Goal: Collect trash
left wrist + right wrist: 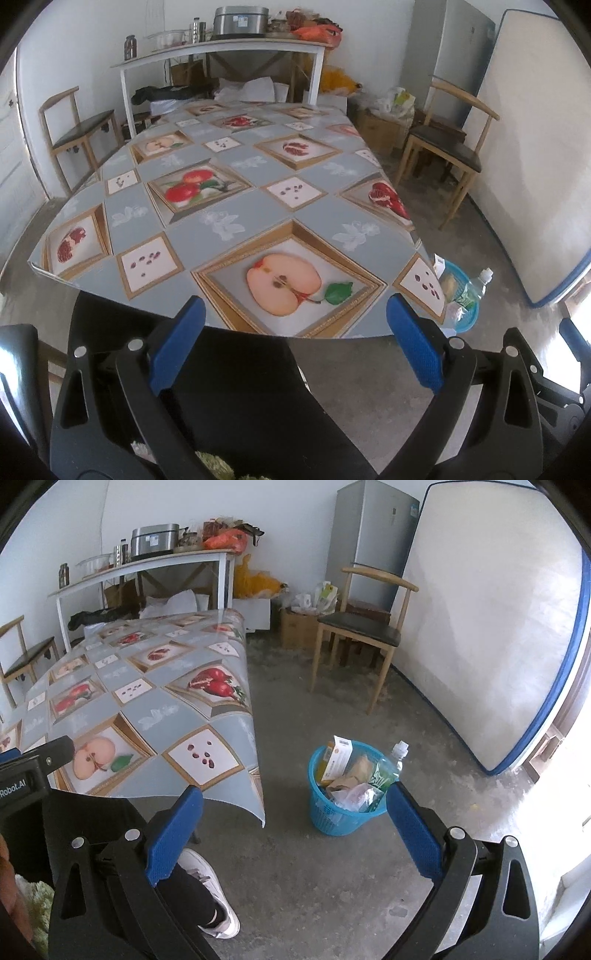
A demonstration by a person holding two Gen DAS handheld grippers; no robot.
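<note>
While both grippers hang spread and hold nothing, the left gripper point(295, 339) faces the worktop point(229, 206) and the right gripper point(295, 827) faces the floor, where a blue basket point(332, 818) beside the worktop holds a bottle point(389, 766), cartons and wrappers.

"Robot.AI" in white on black body of left gripper point(22, 786); other labels unreadable.

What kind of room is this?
Probably a lived-in dining or kitchen room at home: a table with a fruit-print cloth, a fridge, wooden chairs, and a mattress against the wall.
</note>
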